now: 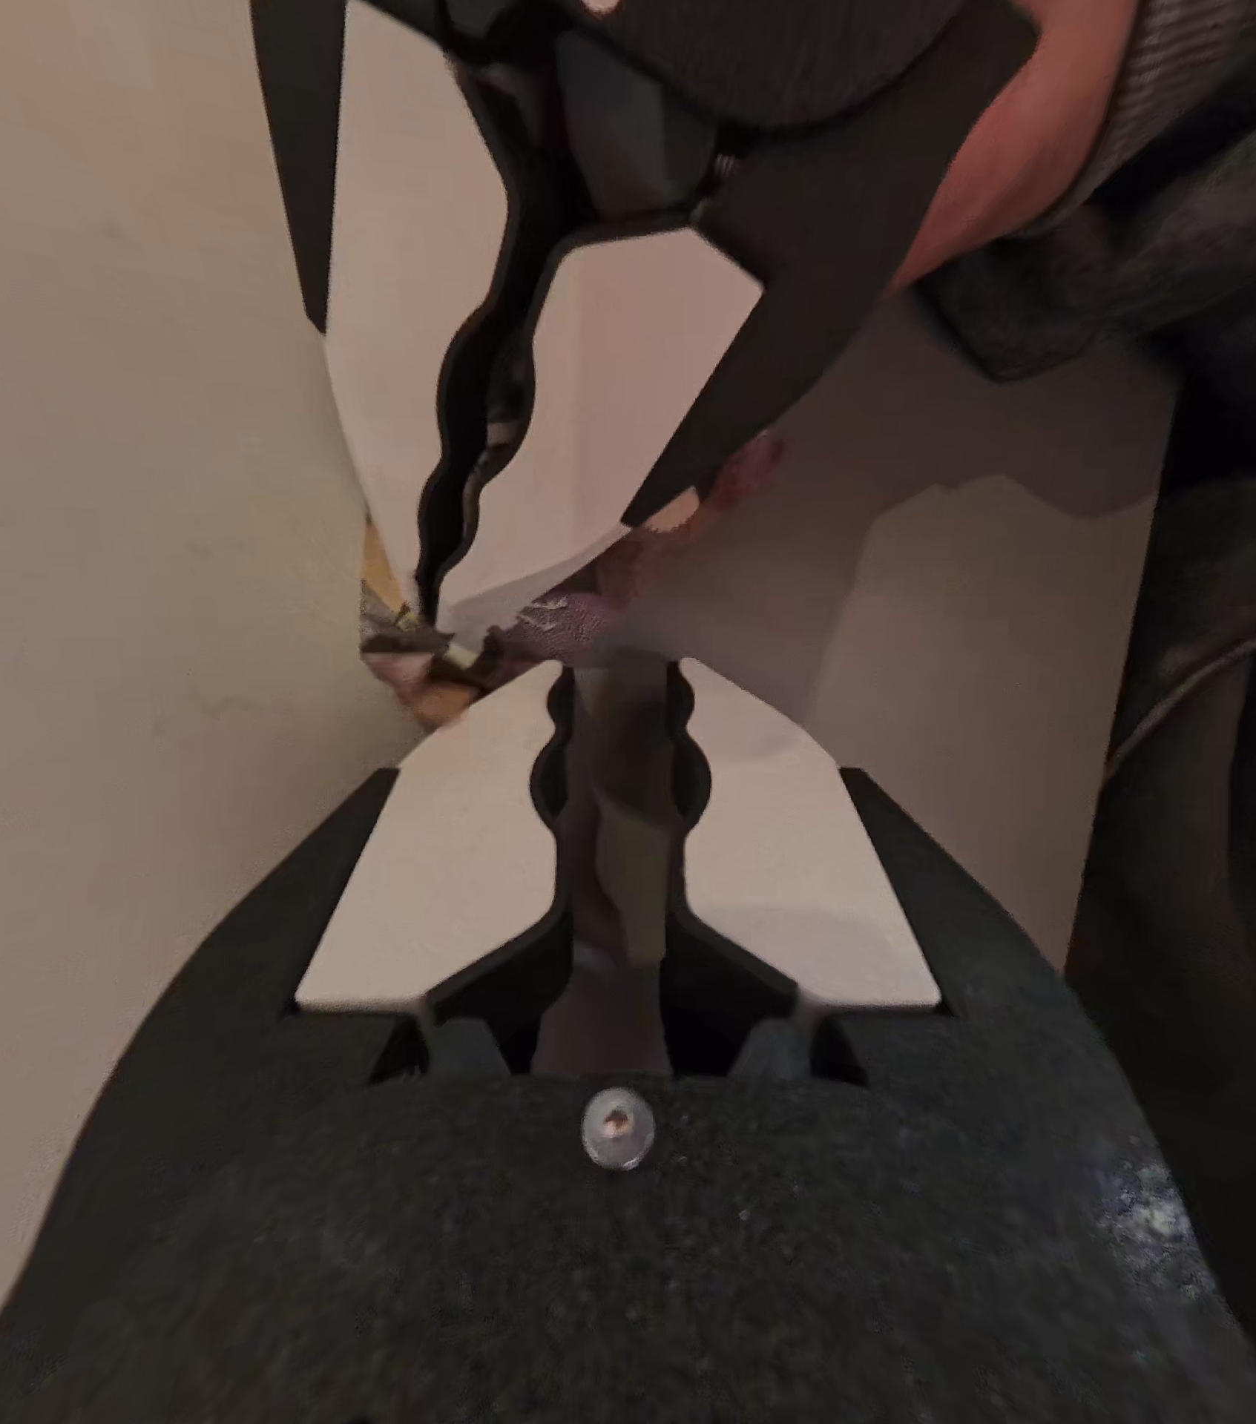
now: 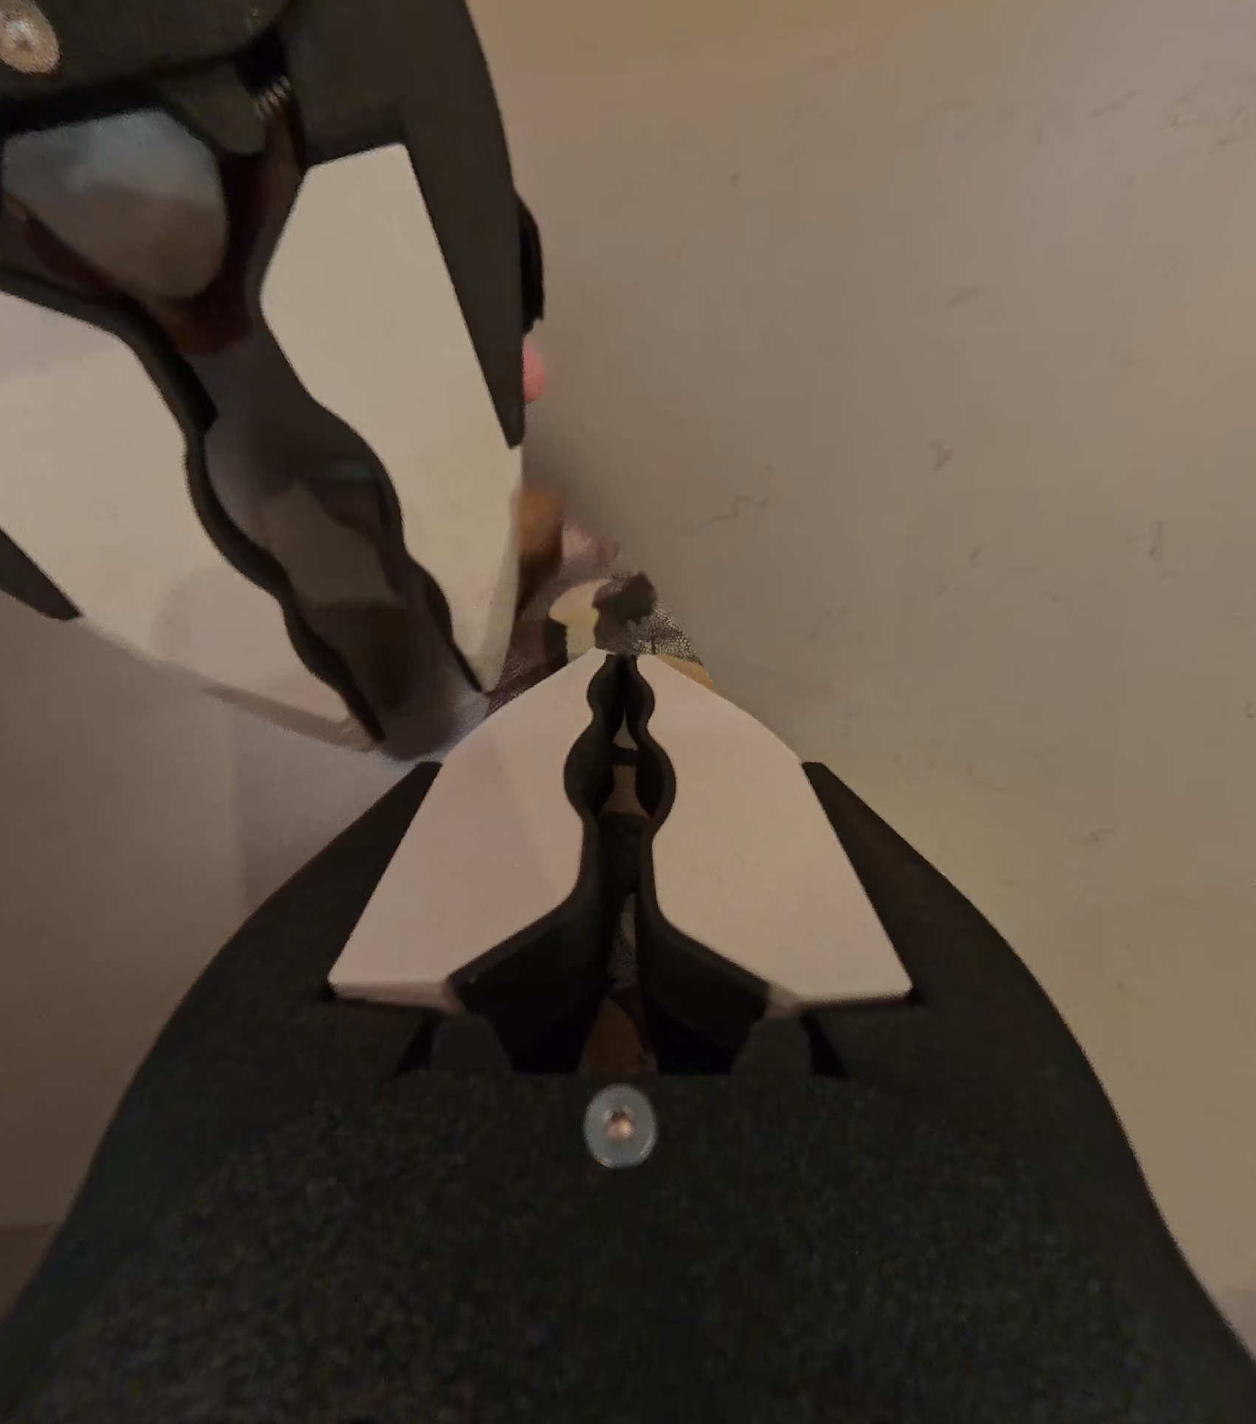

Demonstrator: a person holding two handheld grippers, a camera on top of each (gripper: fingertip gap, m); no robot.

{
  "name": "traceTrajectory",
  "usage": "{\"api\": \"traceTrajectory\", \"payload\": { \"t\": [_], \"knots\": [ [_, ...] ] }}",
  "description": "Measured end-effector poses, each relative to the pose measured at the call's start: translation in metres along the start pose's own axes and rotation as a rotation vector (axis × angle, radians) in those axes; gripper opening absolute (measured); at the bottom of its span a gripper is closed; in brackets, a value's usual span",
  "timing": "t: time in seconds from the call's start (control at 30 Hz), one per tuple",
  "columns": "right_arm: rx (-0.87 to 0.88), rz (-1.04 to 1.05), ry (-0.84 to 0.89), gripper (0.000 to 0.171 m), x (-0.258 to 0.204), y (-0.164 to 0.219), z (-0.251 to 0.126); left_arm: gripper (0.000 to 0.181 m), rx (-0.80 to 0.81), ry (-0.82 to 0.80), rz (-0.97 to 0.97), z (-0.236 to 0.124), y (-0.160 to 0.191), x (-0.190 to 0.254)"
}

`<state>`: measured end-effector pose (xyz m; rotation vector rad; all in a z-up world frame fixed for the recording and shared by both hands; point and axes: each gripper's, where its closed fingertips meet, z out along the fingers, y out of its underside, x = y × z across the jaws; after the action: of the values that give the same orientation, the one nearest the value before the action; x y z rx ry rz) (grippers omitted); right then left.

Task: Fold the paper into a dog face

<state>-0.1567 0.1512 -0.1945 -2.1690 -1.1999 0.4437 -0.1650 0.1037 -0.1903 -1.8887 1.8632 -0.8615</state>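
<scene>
In the left wrist view, the left gripper [image 1: 621, 678] is nearest. Its fingers [image 1: 455, 848] stand a little apart, with a gap you can see through, and I cannot tell if they pinch anything. Just past their tips lies the paper [image 1: 563, 620], a small patterned piece with purple, brown and dark patches, sitting low on the pale bench [image 1: 108, 462]. The right gripper [image 1: 432, 593] comes in from above, and its tips meet right at the paper's left end. A person's hand [image 1: 1033, 169] in a grey sleeve holds it farther back.

In the right wrist view, the right gripper [image 2: 621, 659] has its fingers squeezed tight together, and a thin strip of the patterned paper runs between them. More of the paper [image 2: 632, 616] pokes out just past the tips. The left gripper [image 2: 424, 693] sits just beside it, touching or almost touching the paper.

What could go wrong: the two grippers are very close. If they pull away from each other, the little paper could rip. If the right one slips, the fold could pop open or end up crooked.
</scene>
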Motion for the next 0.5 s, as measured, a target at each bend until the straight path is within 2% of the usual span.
{"api": "traceTrajectory", "payload": {
  "t": [0.13,0.23,0.3,0.5],
  "knots": [
    [0.003,0.0,-0.001,0.0,0.0,0.0,0.0,0.022,0.021,0.018,-0.023,-0.002,-0.002,0.006],
    [0.007,0.002,-0.007,0.0,0.0,0.0,0.0,0.023,0.089,-0.018,-0.101,-0.016,-0.005,-0.004],
    [0.013,0.003,-0.007,0.0,0.0,0.0,0.0,0.038,0.149,-0.057,-0.206,-0.029,-0.004,-0.018],
    [0.023,0.008,-0.012,0.0,0.0,0.0,0.0,0.052,0.18,-0.213,-0.461,-0.05,0.017,-0.052]
  ]
}}
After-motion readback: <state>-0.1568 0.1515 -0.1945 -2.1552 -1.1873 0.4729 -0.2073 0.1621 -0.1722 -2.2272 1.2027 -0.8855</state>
